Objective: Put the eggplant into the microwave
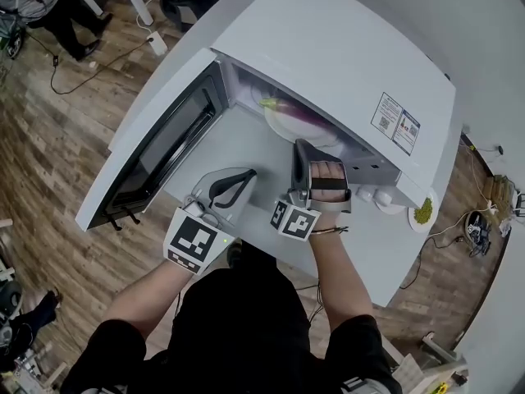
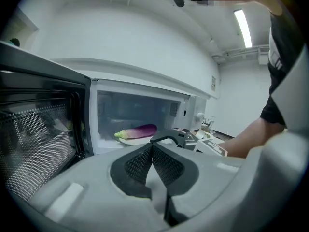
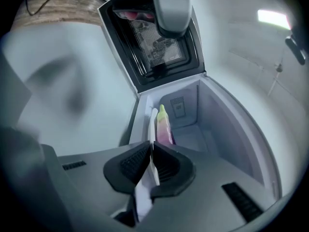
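Note:
The white microwave (image 1: 344, 56) stands with its door (image 1: 156, 146) swung wide to the left. Inside, a purple eggplant (image 1: 289, 109) (image 2: 141, 130) (image 3: 164, 127) with a green end lies on a white plate (image 1: 281, 130) (image 2: 131, 140) (image 3: 153, 120). My right gripper (image 1: 301, 148) (image 3: 151, 151) reaches into the opening and is shut on the plate's near rim, which runs edge-on between its pads. It also shows in the left gripper view as the right gripper (image 2: 171, 138) in front of the plate. My left gripper (image 1: 244, 176) (image 2: 151, 149) hangs before the open door, shut and empty.
The microwave sits on a white table (image 1: 246, 150). To its right lies a small white dish (image 1: 422, 212) with green bits, beside white items (image 1: 381, 197). Cables (image 1: 74, 72) trail over the wooden floor, and a person (image 1: 37, 2) stands at the far left.

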The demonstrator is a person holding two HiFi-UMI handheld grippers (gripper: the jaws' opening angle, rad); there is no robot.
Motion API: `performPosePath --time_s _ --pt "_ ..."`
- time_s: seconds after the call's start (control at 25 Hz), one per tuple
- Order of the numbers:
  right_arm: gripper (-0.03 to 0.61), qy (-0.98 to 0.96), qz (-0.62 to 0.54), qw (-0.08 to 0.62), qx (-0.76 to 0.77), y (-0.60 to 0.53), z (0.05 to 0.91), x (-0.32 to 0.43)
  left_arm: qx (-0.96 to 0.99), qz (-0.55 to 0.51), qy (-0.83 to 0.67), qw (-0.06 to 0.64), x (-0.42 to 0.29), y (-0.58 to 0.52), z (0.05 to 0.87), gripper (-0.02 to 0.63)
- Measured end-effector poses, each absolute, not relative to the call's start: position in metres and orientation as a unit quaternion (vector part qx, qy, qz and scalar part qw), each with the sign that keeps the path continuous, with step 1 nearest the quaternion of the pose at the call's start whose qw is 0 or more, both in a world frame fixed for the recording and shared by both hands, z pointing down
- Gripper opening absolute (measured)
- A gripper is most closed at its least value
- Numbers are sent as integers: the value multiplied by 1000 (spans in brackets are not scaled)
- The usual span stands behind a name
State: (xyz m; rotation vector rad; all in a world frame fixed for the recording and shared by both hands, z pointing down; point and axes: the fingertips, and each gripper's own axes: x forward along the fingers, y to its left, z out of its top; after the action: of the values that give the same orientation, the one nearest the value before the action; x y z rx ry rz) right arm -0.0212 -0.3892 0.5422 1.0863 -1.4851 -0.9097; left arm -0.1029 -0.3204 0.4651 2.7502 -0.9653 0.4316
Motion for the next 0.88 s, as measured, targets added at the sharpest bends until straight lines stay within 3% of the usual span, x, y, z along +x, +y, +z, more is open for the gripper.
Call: performPosePath --time_s 0.32,0.4,0.52,0.88 --pt "101 -674 -323 486 454 -387 533 -34 925 150 -332 106 -106 -321 465 9" --pt "95 -684 -310 480 453 -384 533 -33 924 151 -335 110 -107 -321 466 9" --pt "37 -691 -291 480 455 -385 535 -29 922 153 -337 112 -109 -322 465 9" --pt "25 -696 -265 473 470 -410 532 -21 920 155 -340 115 -112 -335 462 9"
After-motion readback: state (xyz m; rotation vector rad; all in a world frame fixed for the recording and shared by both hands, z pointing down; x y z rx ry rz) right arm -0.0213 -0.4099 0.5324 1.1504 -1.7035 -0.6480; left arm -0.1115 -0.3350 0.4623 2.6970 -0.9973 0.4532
